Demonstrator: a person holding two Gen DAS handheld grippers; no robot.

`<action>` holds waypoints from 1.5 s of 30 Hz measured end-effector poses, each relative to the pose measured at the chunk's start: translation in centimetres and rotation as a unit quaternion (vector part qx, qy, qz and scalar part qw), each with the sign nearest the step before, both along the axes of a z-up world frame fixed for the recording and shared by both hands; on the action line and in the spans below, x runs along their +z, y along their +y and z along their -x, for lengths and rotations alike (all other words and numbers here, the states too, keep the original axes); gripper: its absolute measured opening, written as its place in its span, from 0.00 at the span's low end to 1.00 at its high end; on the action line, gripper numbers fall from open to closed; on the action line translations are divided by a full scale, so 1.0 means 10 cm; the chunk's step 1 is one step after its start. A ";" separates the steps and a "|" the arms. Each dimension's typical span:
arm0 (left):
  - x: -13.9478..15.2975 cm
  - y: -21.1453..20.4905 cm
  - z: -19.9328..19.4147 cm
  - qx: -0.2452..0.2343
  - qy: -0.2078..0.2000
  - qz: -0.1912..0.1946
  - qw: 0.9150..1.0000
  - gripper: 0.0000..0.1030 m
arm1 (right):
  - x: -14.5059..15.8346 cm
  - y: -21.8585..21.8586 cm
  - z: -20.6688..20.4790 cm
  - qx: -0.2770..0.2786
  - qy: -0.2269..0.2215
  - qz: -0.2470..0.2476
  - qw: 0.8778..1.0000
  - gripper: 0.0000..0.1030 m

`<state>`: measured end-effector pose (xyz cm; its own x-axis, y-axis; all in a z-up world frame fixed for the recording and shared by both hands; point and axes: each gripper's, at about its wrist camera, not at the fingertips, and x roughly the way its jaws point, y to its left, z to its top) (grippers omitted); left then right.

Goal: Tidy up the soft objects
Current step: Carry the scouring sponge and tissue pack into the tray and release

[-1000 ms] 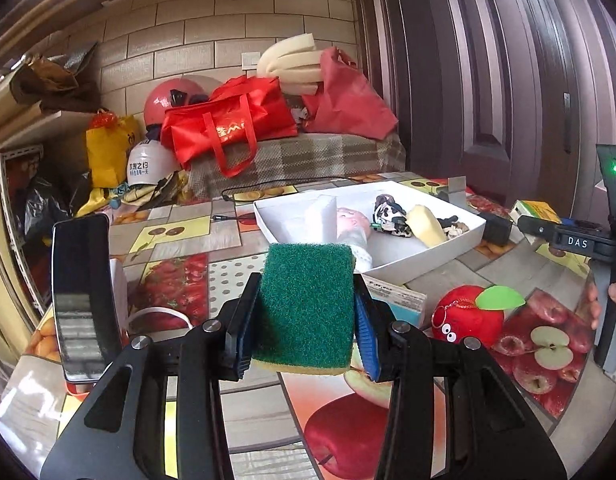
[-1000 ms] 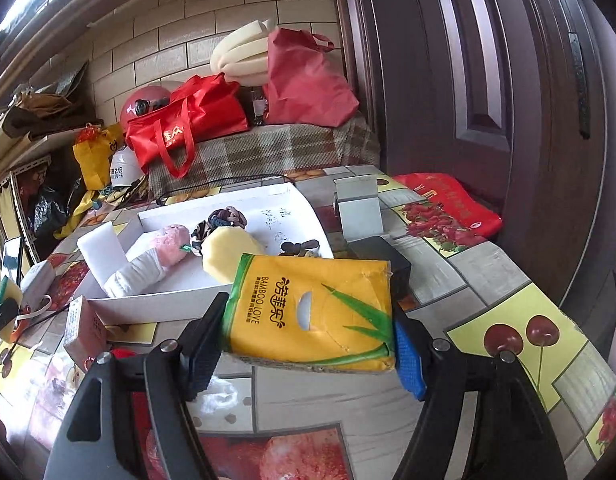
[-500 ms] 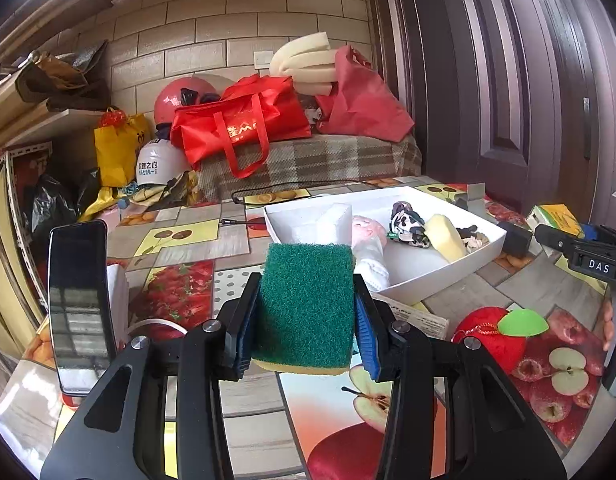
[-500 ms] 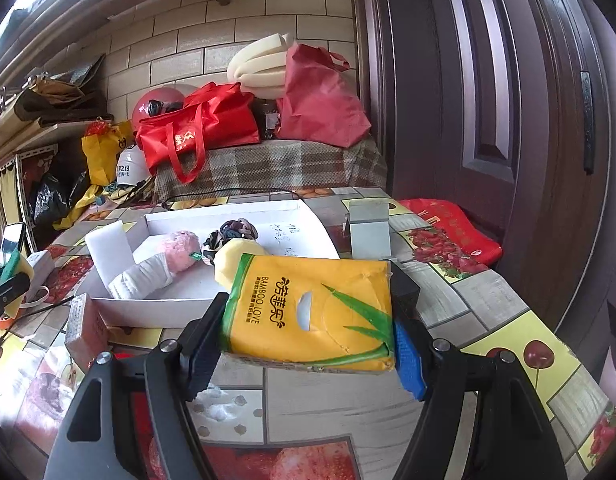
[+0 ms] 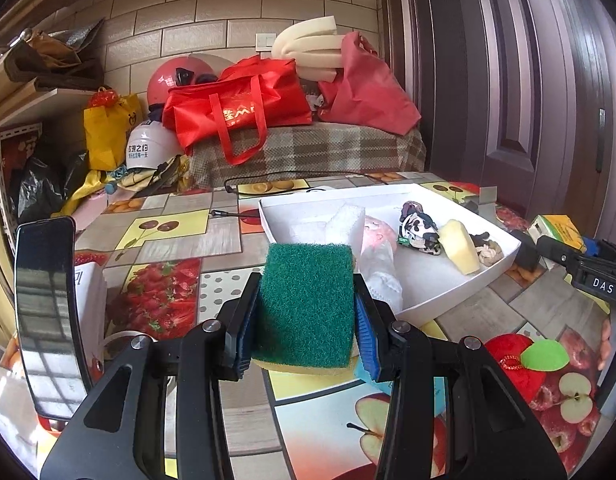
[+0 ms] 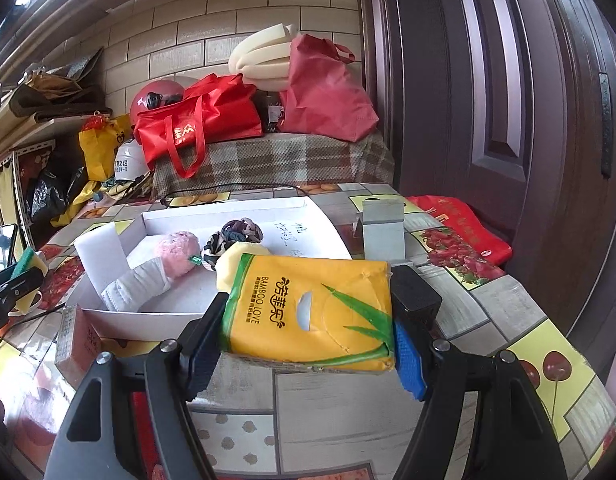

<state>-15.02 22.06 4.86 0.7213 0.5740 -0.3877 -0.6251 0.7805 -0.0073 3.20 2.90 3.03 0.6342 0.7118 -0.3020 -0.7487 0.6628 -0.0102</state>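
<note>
Clamping a green scouring sponge (image 5: 306,304) between the blue pads of my left gripper (image 5: 304,320), I hold it above the fruit-print tablecloth (image 5: 168,236), its yellow foam underside showing at the bottom edge. My right gripper (image 6: 308,332) is closed on a yellow pack of bamboo tissues (image 6: 311,312), squeezed from both short ends and lifted off the table.

Just beyond both claws sits the white cardboard tray (image 5: 459,296). Inside it lie a white foam block (image 5: 345,222) leaning against the near-left wall, a pink plush toy (image 6: 178,250) with a white knitted sock (image 6: 134,286) touching it, a black-and-white patterned scrunchie (image 5: 417,230), a pale yellow sponge wedge (image 5: 459,246) and a small dark hair tie (image 5: 485,246) near the right wall.

Outside the tray, a red plush apple (image 5: 511,364) with a green leaf rests on the cloth to the right of my left gripper, well apart from the sponge. A phone (image 5: 48,308) stands upright at the left edge. In the right wrist view, a small brick-pink box (image 6: 74,338) lies just beside the tray's near corner, and a grey box (image 6: 381,226) stands beyond the tissue pack.
</note>
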 end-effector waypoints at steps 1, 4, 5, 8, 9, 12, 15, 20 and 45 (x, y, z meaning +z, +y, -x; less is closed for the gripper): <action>0.00 0.02 -0.03 -0.001 0.001 0.000 1.000 0.41 | 0.00 0.02 -0.01 0.000 0.000 0.000 1.000 0.71; -0.01 0.10 -0.13 -0.009 0.008 0.008 1.000 0.41 | 0.01 0.09 -0.03 -0.001 0.000 0.002 1.000 0.71; -0.02 0.13 -0.16 -0.013 0.011 0.012 1.000 0.41 | 0.01 0.12 -0.03 -0.001 0.000 0.003 1.000 0.71; -0.02 0.21 -0.26 -0.023 0.016 0.022 0.999 0.41 | 0.02 0.22 -0.06 0.001 0.001 0.008 1.000 0.71; -0.02 0.23 -0.30 -0.024 0.017 0.024 0.999 0.41 | 0.02 0.25 -0.06 0.003 0.001 0.010 1.000 0.71; -0.01 0.28 -0.41 -0.030 0.020 0.023 0.999 0.41 | 0.03 0.35 -0.09 0.005 0.001 0.014 1.000 0.71; -0.02 0.32 -0.54 -0.036 0.029 0.024 0.999 0.41 | 0.03 0.46 -0.12 0.009 0.002 0.021 1.000 0.71; -0.03 0.42 -0.76 -0.043 0.042 0.023 0.998 0.41 | 0.01 0.73 -0.14 0.037 0.003 0.053 0.998 0.71; -0.07 0.89 -1.19 -0.001 0.064 0.048 0.997 0.41 | 0.03 1.26 -0.65 -0.003 0.053 0.068 0.996 0.71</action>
<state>-3.11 30.97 4.15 0.6634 0.5288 -0.5294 -0.6246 0.7809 -0.0026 9.68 15.53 3.36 0.5969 0.6562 -0.4617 -0.7468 0.6647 -0.0208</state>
